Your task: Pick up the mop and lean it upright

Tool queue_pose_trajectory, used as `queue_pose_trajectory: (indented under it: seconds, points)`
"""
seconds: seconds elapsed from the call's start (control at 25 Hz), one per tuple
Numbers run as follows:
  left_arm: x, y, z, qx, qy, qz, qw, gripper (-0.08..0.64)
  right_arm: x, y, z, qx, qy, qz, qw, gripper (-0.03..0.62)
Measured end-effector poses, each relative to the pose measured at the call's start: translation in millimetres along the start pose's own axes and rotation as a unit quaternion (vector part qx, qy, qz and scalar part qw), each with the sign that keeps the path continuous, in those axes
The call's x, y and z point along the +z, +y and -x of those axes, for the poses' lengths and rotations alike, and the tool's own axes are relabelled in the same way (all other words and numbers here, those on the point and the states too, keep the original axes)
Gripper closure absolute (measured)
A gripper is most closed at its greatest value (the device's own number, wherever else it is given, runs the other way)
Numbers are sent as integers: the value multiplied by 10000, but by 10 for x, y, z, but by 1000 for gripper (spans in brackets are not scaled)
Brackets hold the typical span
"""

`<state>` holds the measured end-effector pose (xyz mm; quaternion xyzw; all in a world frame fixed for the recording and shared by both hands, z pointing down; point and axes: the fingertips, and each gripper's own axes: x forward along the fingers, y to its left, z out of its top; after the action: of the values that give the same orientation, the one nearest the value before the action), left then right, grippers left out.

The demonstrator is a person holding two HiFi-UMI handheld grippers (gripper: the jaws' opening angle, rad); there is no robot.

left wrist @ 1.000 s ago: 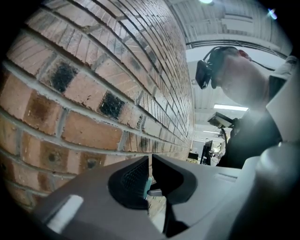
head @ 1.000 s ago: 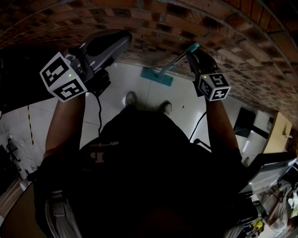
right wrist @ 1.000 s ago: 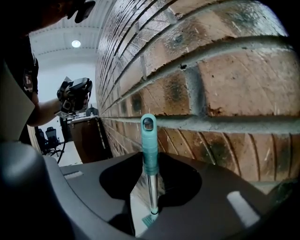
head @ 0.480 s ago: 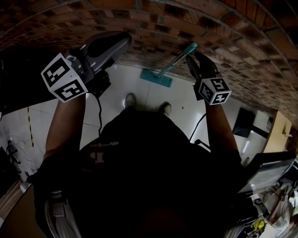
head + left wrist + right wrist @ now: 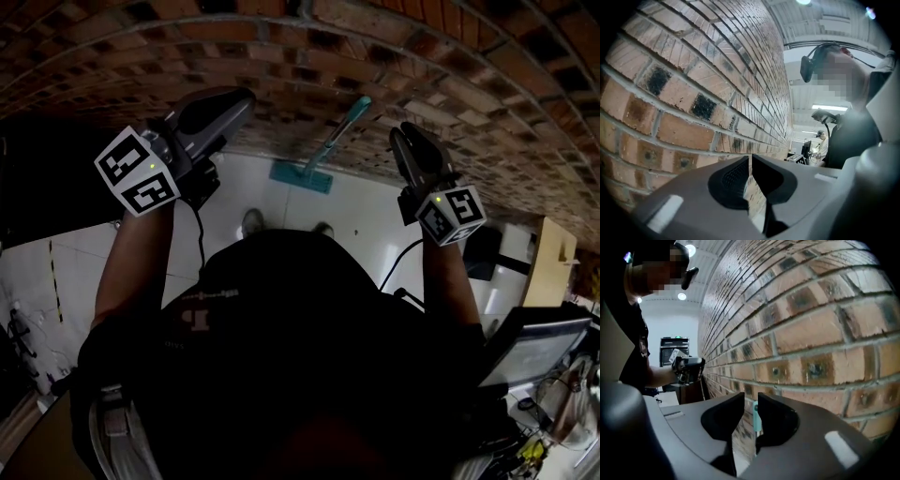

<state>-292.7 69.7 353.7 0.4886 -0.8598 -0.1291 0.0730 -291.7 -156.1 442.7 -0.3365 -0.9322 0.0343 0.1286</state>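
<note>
The mop [image 5: 331, 141] leaned on the wall [image 5: 281, 56] at upper centre, its head on the floor [image 5: 366, 202] and its long axis sloping up to the right. My right gripper [image 5: 406, 136], the nearer one, stood right of it. Its jaws were apart and had just been narrowing, with nothing between them. My left gripper [image 5: 239, 99] was closed and empty.

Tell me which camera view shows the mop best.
The head view: the whole mop shows, teal head on the floor, handle leaning against the brick wall. The right gripper view catches only its teal handle tip; the left gripper view shows none of it.
</note>
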Motion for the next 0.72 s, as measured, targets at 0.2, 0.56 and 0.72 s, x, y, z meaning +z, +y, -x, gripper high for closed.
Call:
queue_pose_trajectory:
  seconds: [0.2,0.56,0.72]
  points:
    - [59,-53,33,33,-83,-70,9999,540,500,102,330,64,-354,137,9993,550]
    - [226,-219,64,13,-223,-229,9995,540,758,88,608,-42,-476,156,9987,578]
    - [221,-265,93,38,-252,-225,9994,541,730,97,594,51,-479,9,9988,580]
